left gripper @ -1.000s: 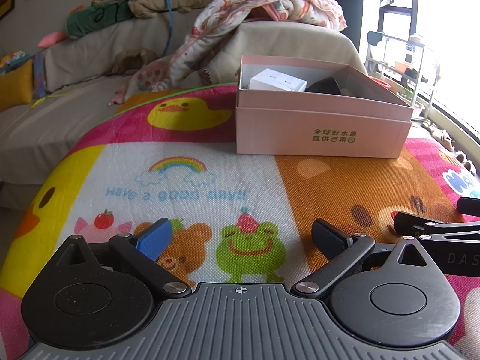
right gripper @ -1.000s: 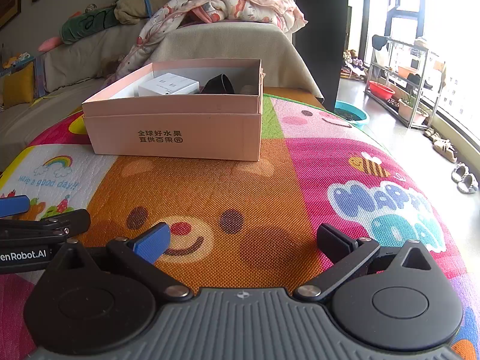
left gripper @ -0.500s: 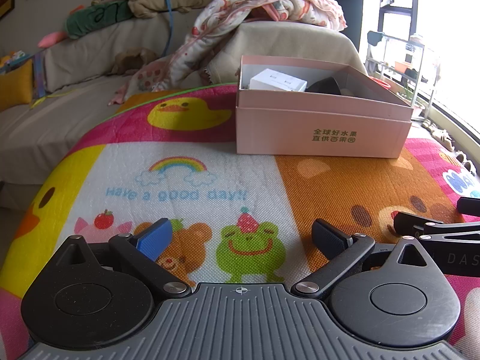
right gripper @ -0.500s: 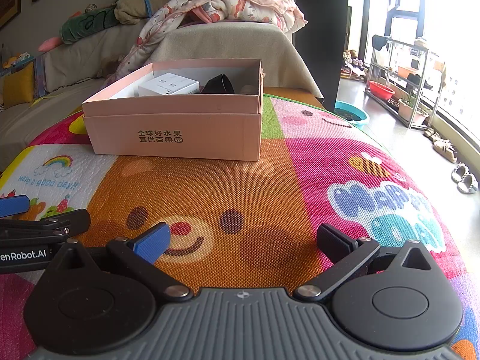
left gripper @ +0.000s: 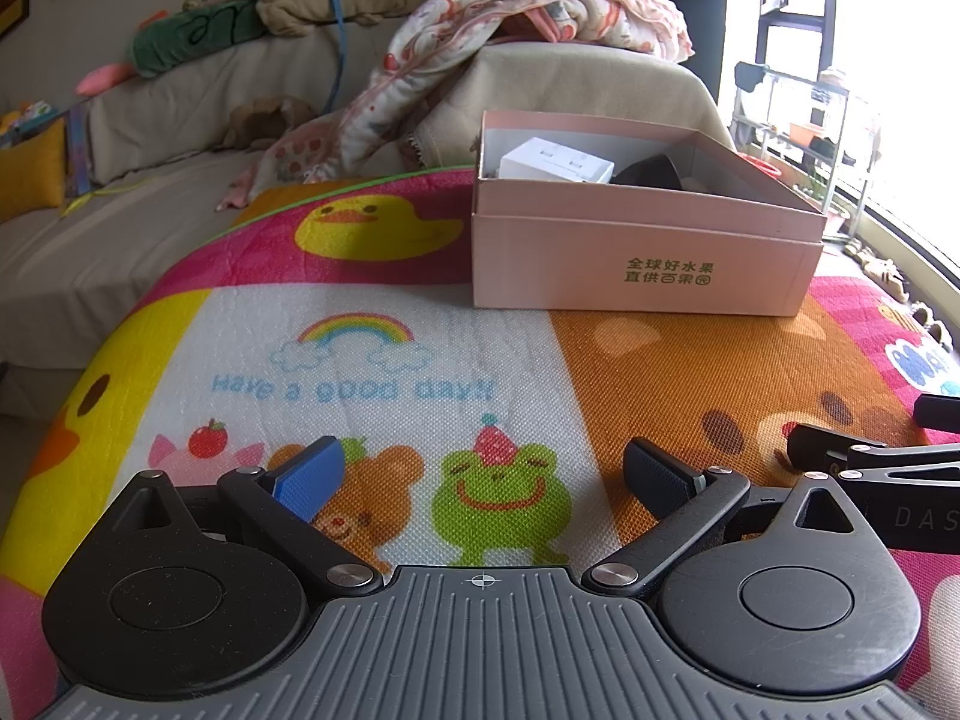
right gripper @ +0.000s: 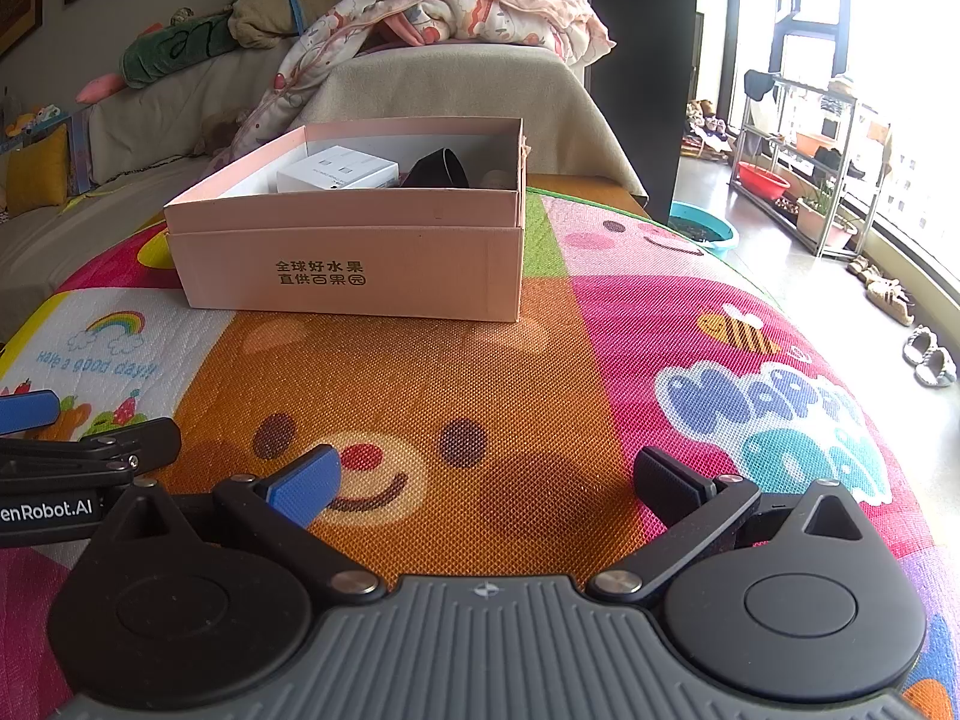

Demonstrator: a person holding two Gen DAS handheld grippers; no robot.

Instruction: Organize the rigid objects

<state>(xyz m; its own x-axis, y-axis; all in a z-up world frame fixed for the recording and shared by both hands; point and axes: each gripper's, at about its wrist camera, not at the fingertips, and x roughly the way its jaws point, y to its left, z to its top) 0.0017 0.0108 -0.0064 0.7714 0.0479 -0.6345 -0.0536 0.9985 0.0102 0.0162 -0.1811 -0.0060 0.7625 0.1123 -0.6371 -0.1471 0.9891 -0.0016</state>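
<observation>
A pink cardboard box [left gripper: 642, 264] stands open on the colourful play mat [left gripper: 372, 360]; it also shows in the right wrist view [right gripper: 348, 264]. Inside it lie a white box [left gripper: 555, 161] [right gripper: 336, 171] and a black rounded object [left gripper: 651, 171] [right gripper: 437, 168]. My left gripper [left gripper: 483, 477] is open and empty, low over the mat, well short of the box. My right gripper [right gripper: 489, 480] is open and empty beside it, to the right. Each gripper's fingers show at the edge of the other's view.
A sofa [left gripper: 180, 120] with pillows, a plush toy and a draped blanket [left gripper: 528, 6] stands behind the mat. In the right wrist view a metal shelf rack [right gripper: 804, 162], a teal basin [right gripper: 702, 231] and shoes [right gripper: 927, 354] are on the floor to the right.
</observation>
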